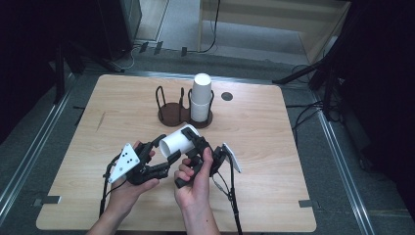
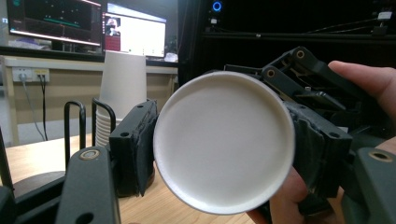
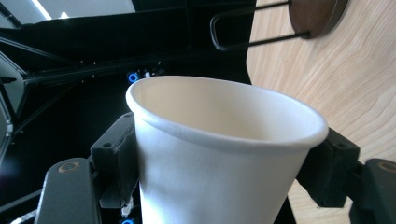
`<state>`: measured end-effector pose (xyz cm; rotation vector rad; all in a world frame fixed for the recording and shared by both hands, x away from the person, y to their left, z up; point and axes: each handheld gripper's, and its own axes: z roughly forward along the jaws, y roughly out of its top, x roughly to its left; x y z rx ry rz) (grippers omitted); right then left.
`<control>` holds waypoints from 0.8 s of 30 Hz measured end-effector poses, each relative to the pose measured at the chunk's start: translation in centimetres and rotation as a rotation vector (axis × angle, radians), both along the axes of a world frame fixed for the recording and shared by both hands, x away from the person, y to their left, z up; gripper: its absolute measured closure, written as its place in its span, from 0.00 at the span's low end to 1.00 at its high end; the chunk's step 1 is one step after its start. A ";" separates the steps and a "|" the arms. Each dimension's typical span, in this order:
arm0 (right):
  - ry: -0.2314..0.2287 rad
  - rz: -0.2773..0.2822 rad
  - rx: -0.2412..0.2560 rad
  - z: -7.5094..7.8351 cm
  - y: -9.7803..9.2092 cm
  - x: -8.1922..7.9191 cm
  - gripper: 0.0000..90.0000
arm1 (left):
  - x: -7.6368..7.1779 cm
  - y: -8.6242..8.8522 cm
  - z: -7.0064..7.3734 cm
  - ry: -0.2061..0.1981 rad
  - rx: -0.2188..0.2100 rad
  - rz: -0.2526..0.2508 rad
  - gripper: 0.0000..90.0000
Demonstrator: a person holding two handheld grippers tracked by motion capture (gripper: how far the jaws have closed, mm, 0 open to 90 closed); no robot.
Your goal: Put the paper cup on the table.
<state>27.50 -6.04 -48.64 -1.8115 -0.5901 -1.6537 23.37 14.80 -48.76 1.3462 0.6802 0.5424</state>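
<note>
A white paper cup (image 1: pixel 178 139) lies on its side in the air above the wooden table (image 1: pixel 269 166), held between both hands. My right gripper (image 1: pixel 193 144) is shut on its body; in the right gripper view the cup (image 3: pixel 210 163) fills the gap between the jaws of that gripper (image 3: pixel 219 158), mouth pointing away. My left gripper (image 1: pixel 164 155) is at the base end. In the left gripper view the round base of the cup (image 2: pixel 224 140) faces the camera, and the pads (image 2: pixel 135 144) of that gripper (image 2: pixel 224 149) press on both sides.
A stack of white cups (image 1: pixel 200 98) stands in the right ring of a dark wire holder (image 1: pixel 171 110) at the table's far middle; its left ring holds nothing. A small dark disc (image 1: pixel 226 96) lies right of it. The table's edges are near on all sides.
</note>
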 end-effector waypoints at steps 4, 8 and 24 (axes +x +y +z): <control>-0.019 -0.025 -0.026 0.1 -0.5 0.0 0.29 | -0.1 0.0 0.1 0.015 0.001 0.003 0.33; -0.035 -0.052 -0.036 0.4 -0.9 0.0 0.29 | -0.1 0.2 0.2 0.033 -0.011 0.002 0.30; -0.129 -0.158 -0.195 1.0 -3.1 0.6 0.29 | -0.2 2.1 0.7 0.064 -0.031 -0.008 0.15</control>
